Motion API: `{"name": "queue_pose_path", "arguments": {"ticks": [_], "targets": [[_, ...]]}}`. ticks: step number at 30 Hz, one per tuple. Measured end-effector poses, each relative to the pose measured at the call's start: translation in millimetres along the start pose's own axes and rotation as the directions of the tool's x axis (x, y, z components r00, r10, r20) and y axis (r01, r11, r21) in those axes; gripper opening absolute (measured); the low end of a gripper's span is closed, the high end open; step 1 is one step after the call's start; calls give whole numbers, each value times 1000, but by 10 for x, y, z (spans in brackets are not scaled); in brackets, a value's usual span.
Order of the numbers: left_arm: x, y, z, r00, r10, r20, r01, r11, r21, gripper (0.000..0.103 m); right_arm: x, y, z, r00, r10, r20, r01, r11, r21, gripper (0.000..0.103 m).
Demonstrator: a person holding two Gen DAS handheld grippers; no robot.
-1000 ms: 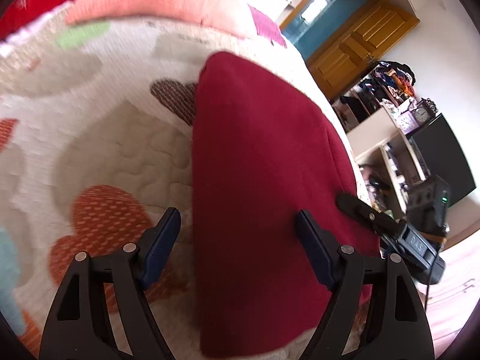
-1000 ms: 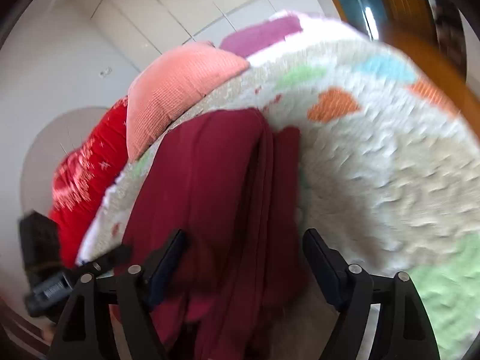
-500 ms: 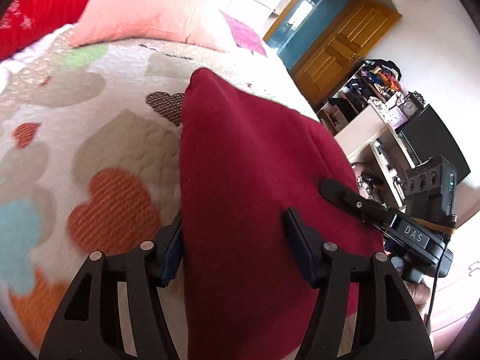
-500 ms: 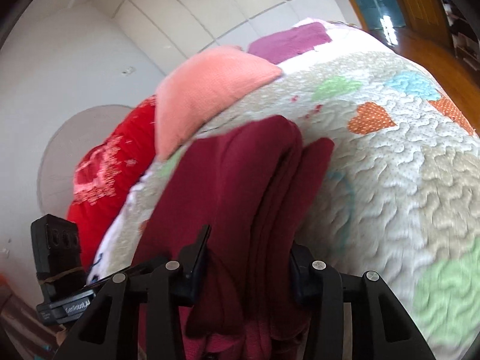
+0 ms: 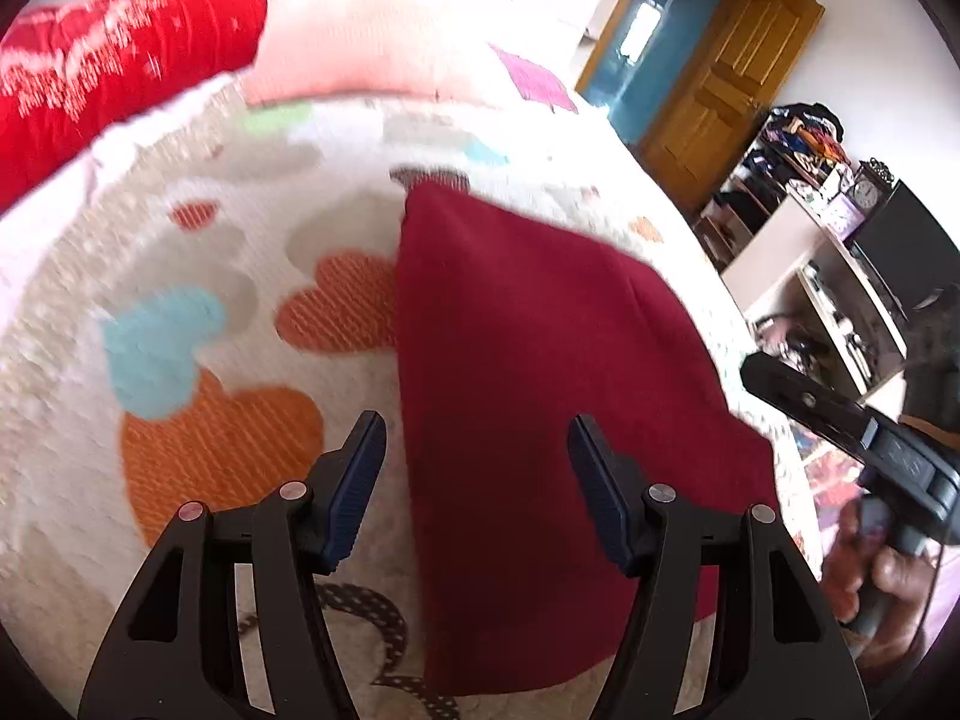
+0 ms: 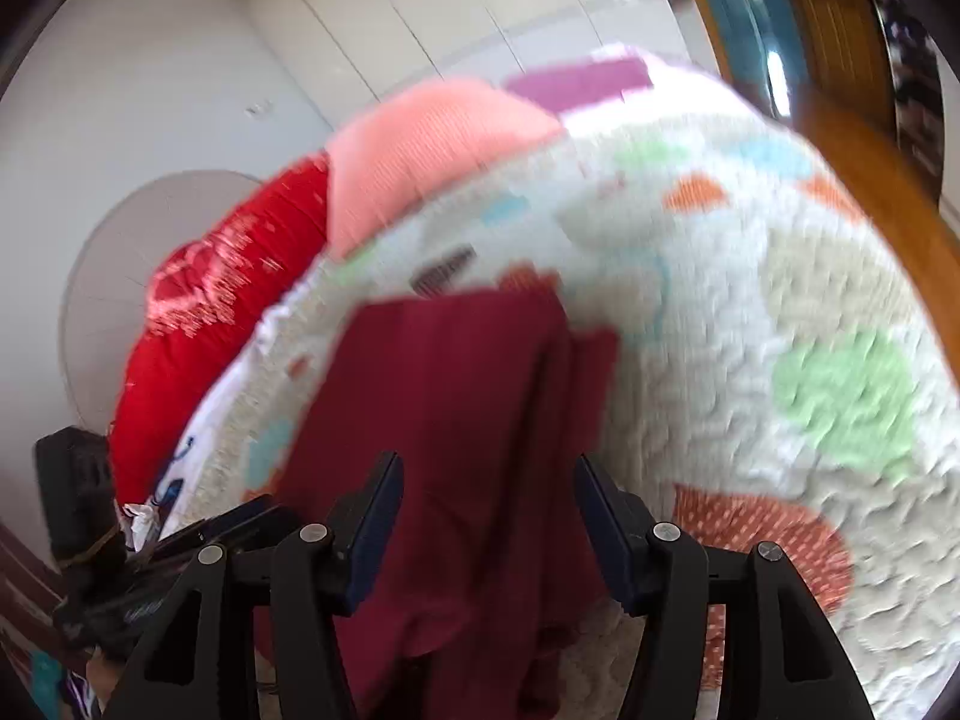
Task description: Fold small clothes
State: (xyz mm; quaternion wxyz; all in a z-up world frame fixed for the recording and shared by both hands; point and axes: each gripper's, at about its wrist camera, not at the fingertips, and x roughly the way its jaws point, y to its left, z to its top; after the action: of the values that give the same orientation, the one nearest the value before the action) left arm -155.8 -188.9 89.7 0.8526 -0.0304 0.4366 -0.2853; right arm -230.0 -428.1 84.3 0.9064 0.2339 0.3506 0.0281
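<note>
A dark red garment (image 5: 540, 396) lies folded on the heart-patterned quilt (image 5: 198, 276). It also shows in the right wrist view (image 6: 456, 420), with layered edges on its right side. My left gripper (image 5: 474, 480) is open above the garment's left edge and near end, holding nothing. My right gripper (image 6: 486, 516) is open over the garment's near end, the cloth passing between and under its jaws. The right gripper's body shows at the right of the left wrist view (image 5: 852, 438). Both views are blurred.
A salmon pillow (image 5: 360, 42) and a red pillow (image 5: 114, 78) lie at the head of the bed. A wooden door (image 5: 720, 66), shelves (image 5: 804, 228) and a black screen (image 5: 912, 252) stand to the right.
Both grippers were closed on the garment half a second ago and have opened and let it go. Both have pulled back, and the garment now lies lower down the quilt.
</note>
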Motion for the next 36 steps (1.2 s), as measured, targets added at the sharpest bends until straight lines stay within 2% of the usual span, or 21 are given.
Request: {"name": "queue_pose_path", "arguments": {"ticks": [2,4,7,12,15,23,25,27,29,33,36], "targets": [[-28,-7,26,1000,14,10,-15,1000,14,63,-98,149,31,1000,-7,28,9,998,-66,54],[-16,-27,-2,999,49,12,-50,998,33,63,-101,341,25,999,-9,40,14,989,-144,41],[66,-49,-65,996,92,-4,-92,994,53,63,31,476,-35,1000,-9,-7,8,982,-188,36],[144,-124,-85,994,112,-1,-112,991,67,64,374,372,-252,986,-154,-56,136,960,-244,34],[112,-166,-98,989,146,20,-147,985,86,64,370,240,-286,991,-128,-48,116,972,-203,34],[-1,-188,-137,977,204,67,-209,973,93,64,-54,441,-359,995,-99,-4,96,969,-229,35],[-44,-200,-151,971,222,85,-229,969,89,64,-51,470,-452,992,-124,-8,118,959,-257,35],[-85,-216,-159,968,233,94,-241,966,89,64,48,460,-541,981,-193,-17,181,942,-282,35],[-149,-233,-168,965,238,111,-249,964,93,64,51,472,-572,978,-210,-6,199,936,-291,35],[-293,-284,-197,953,256,161,-275,956,104,64,-147,538,-536,988,-150,22,151,954,-261,38],[-362,-337,-221,948,260,183,-283,952,117,64,-283,576,-520,992,-113,48,121,964,-239,47]]}}
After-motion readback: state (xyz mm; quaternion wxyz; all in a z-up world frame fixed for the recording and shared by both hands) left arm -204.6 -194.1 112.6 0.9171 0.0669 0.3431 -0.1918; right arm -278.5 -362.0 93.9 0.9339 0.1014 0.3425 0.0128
